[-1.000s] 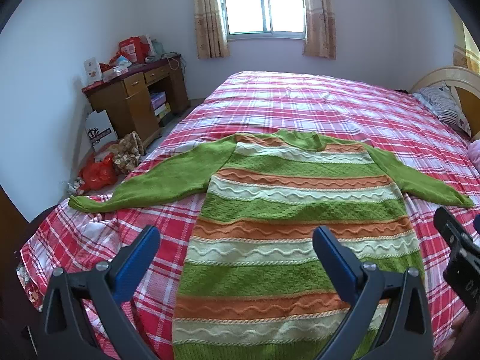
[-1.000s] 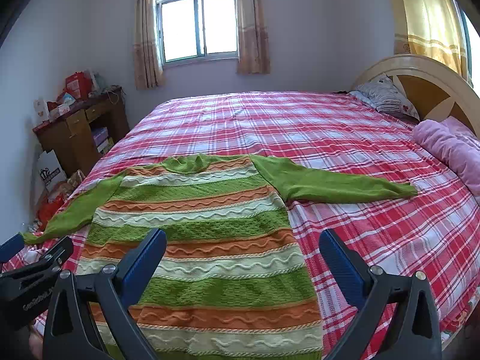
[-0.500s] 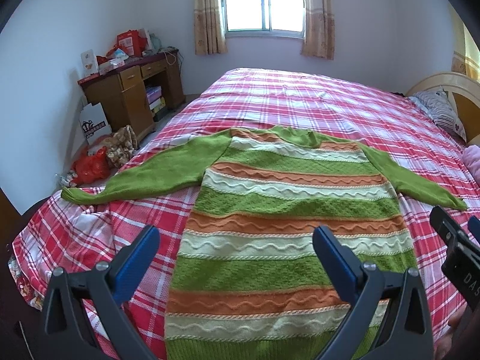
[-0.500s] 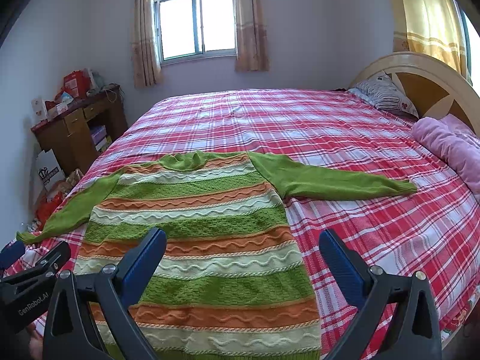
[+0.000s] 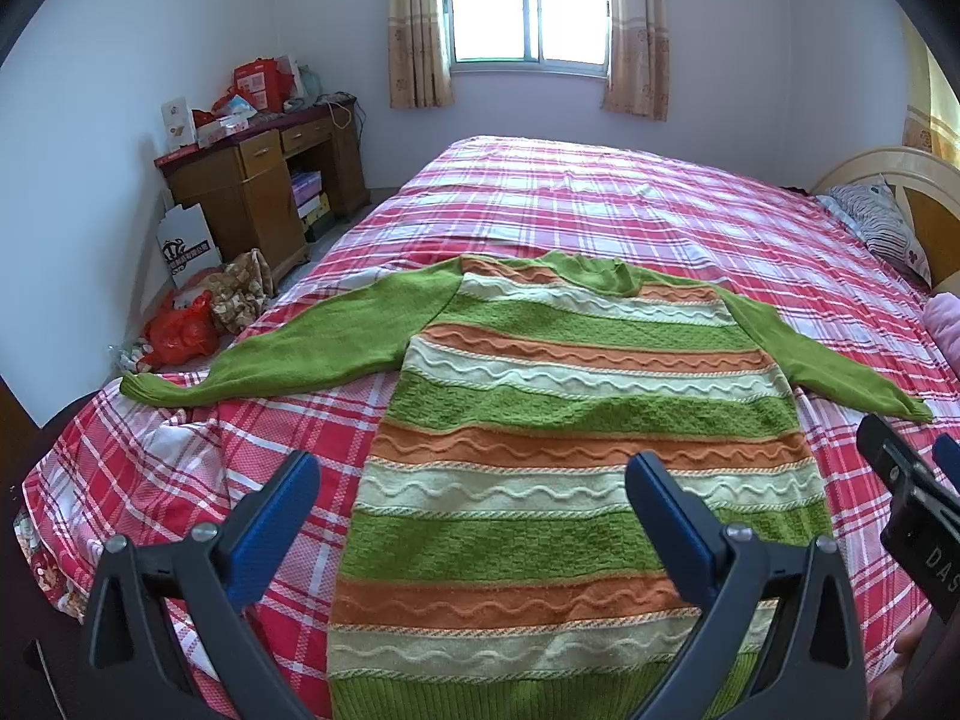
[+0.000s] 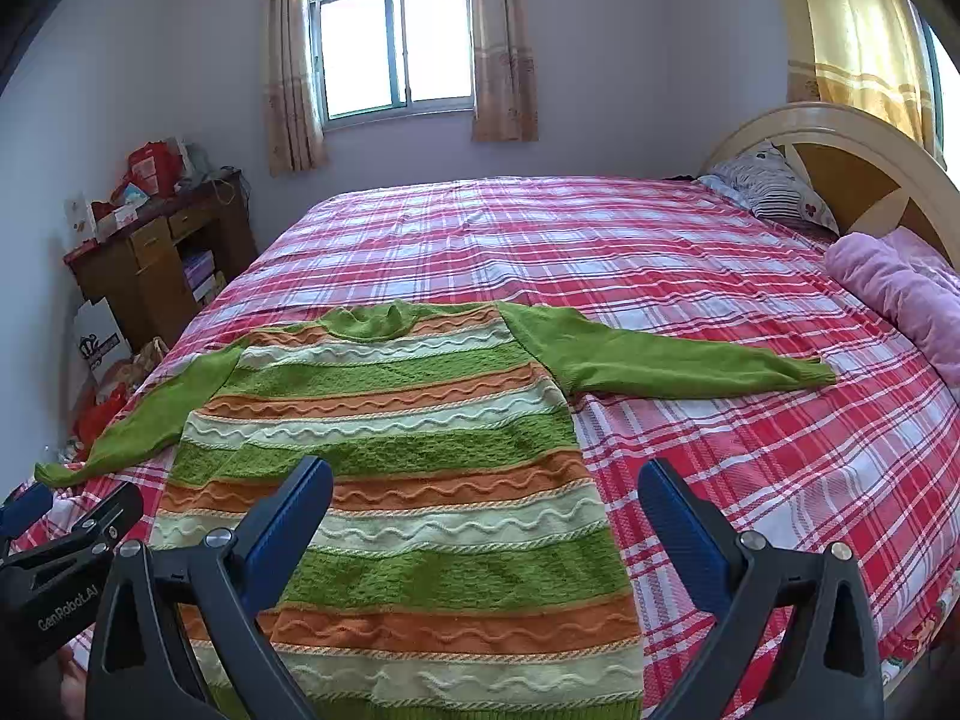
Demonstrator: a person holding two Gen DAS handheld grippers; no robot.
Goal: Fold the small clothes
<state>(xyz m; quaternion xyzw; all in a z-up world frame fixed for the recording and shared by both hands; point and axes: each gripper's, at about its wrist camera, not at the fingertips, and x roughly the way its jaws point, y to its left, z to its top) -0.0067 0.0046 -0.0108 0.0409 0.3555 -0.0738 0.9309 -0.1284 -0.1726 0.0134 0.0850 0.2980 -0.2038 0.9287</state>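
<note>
Both views have risen and pulled back slightly over the last second. Sweater [image 5: 576, 420] lies flat, mid-frame on bed [image 5: 600, 204], sleeves spread. Left gripper [image 5: 474, 516] and right gripper [image 6: 486, 516] fingers spread wide, empty. Folding not yet begun.

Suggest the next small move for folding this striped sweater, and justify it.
Probably lower the left tool toward the left sleeve to fold it inward: the sweater lies flat, sleeves spread, and both tools hang open, empty.
</note>
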